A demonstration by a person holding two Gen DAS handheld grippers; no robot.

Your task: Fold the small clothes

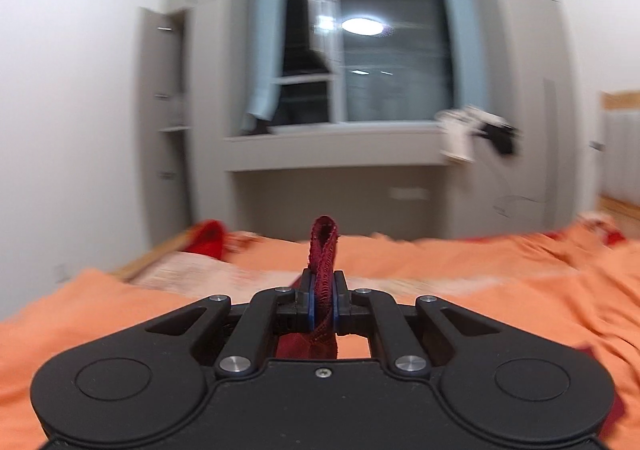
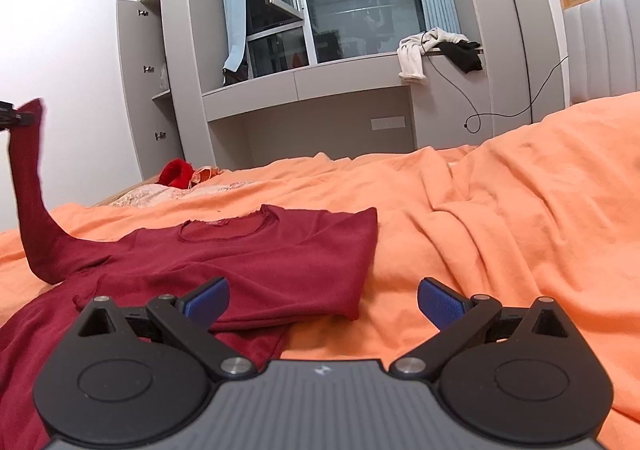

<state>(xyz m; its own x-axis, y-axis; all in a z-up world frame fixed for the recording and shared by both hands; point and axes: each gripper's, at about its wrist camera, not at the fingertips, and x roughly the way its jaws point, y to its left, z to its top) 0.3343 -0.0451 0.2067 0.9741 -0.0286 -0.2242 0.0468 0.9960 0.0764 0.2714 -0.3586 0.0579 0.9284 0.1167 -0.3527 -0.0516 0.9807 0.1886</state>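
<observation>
We've got the left gripper (image 1: 324, 300) pinching the sleeve cuff (image 1: 323, 246) high off the bed (image 2: 500, 209), right gripper (image 2: 323, 300) spread wide over the maroon shirt (image 2: 260, 250), and a thin pinch like that could slip, dragging the fold crooked.

Orange bed (image 2: 500, 217) carries a dark red shirt (image 2: 260, 250), spread flat; bright red cloth (image 2: 176, 171) far back.

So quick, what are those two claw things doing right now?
Left gripper: closed, pinching the sleeve of the dark red shirt.
Right gripper: open, holding nothing.
</observation>
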